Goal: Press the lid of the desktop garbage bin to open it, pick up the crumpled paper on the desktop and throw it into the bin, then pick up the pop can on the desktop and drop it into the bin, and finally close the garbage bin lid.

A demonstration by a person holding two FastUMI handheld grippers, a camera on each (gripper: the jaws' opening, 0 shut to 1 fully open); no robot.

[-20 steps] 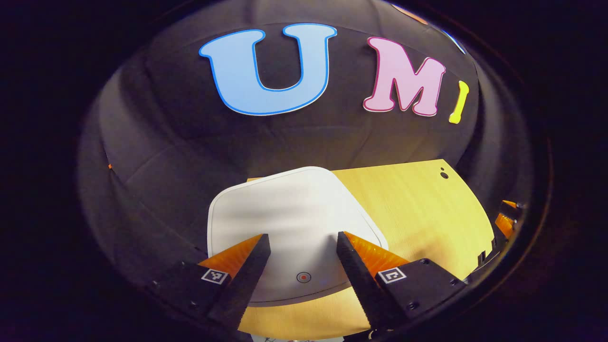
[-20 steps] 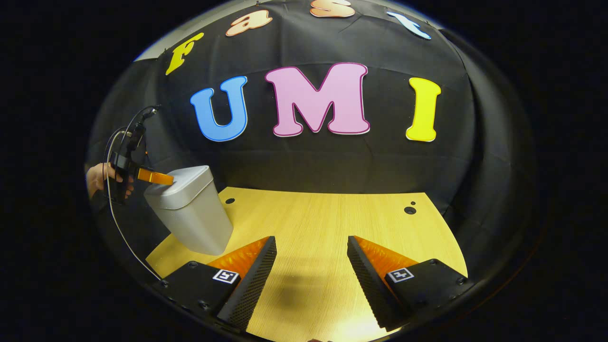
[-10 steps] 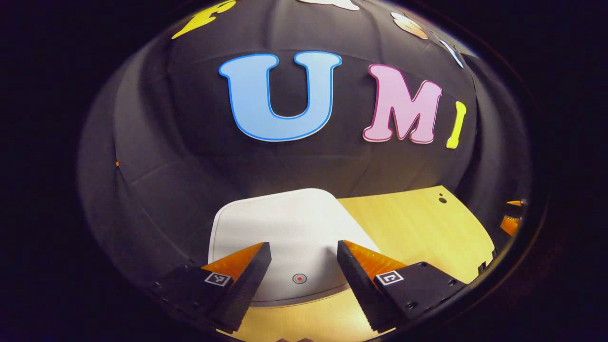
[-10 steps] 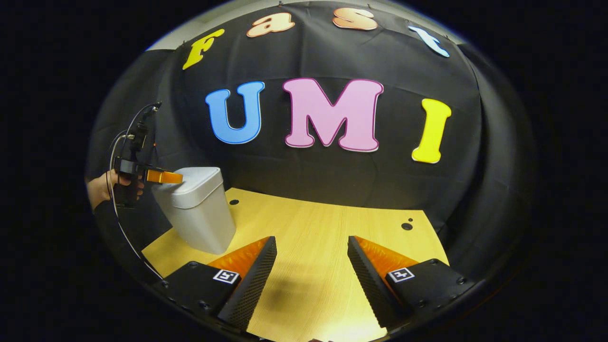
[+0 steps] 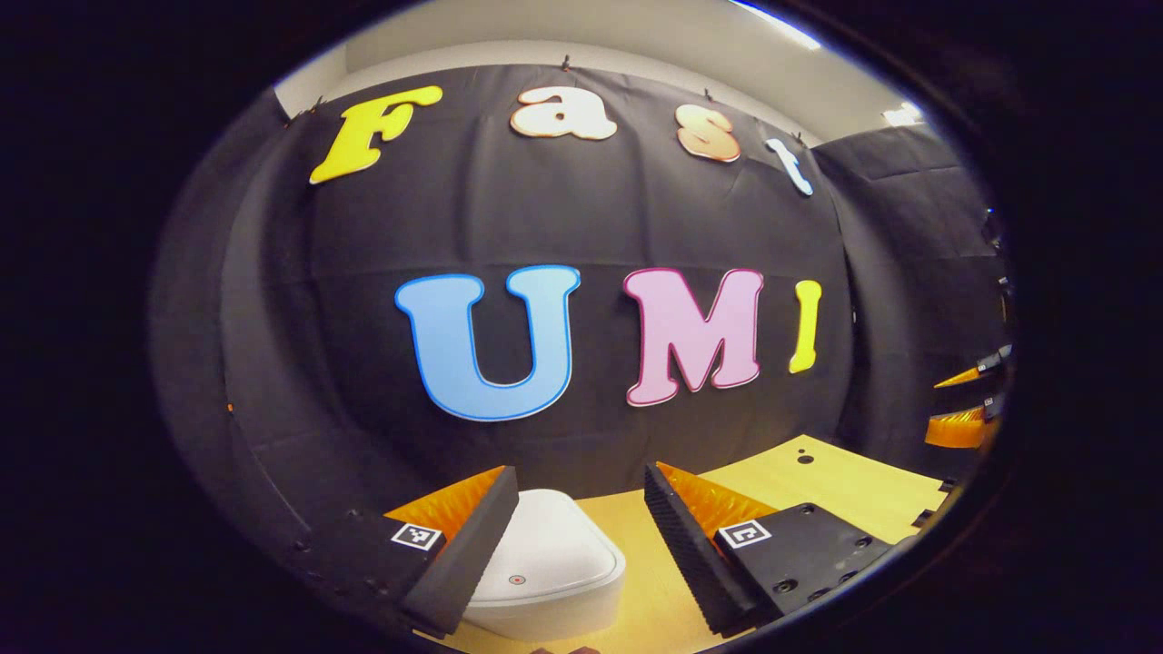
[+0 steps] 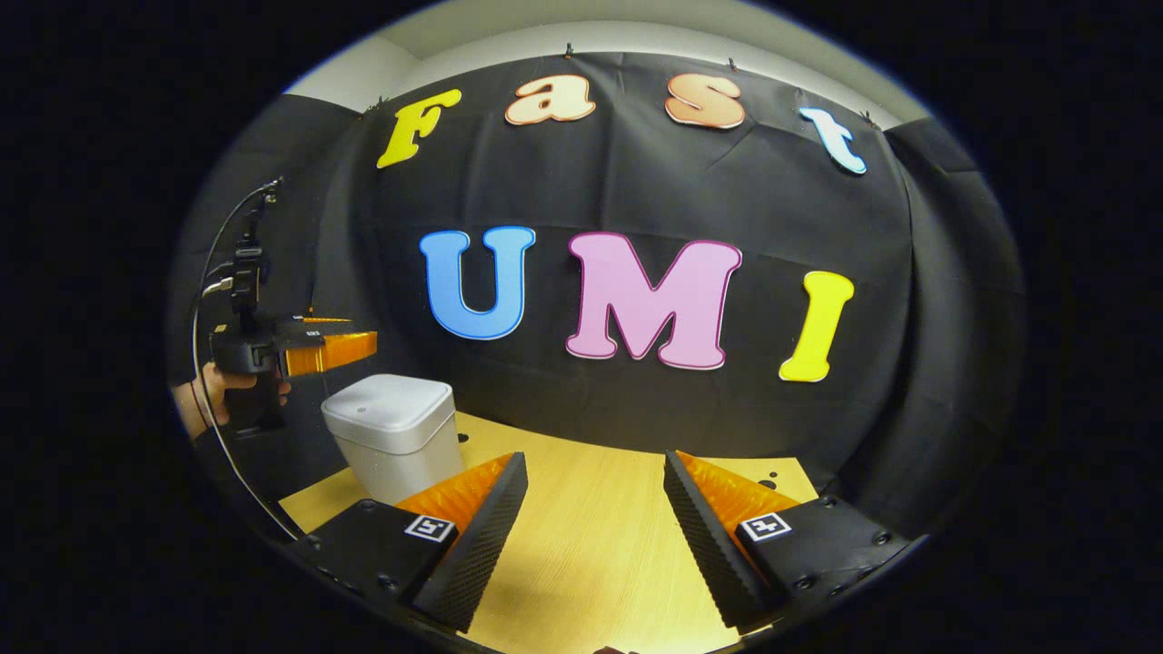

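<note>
**Fingers spread above the shut bin**

Left gripper [image 6: 341, 350] fingers, spread and empty, hover just above the garbage bin [image 6: 392, 434], lid [image 5: 545, 563] down, on the surface [image 6: 591, 545]. Right gripper [image 6: 591, 536], also spread, sits farther off.

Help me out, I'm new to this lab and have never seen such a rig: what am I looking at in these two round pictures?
A person holds a two-finger gripper in each hand, and a fisheye camera rides on each. The left gripper view looks along the left gripper, open and holding nothing, above a white garbage bin with its lid closed. The right gripper view looks along the right gripper, also open and holding nothing, over the wooden desktop. It also shows the bin and, above it, the left gripper in the person's hand.
</note>
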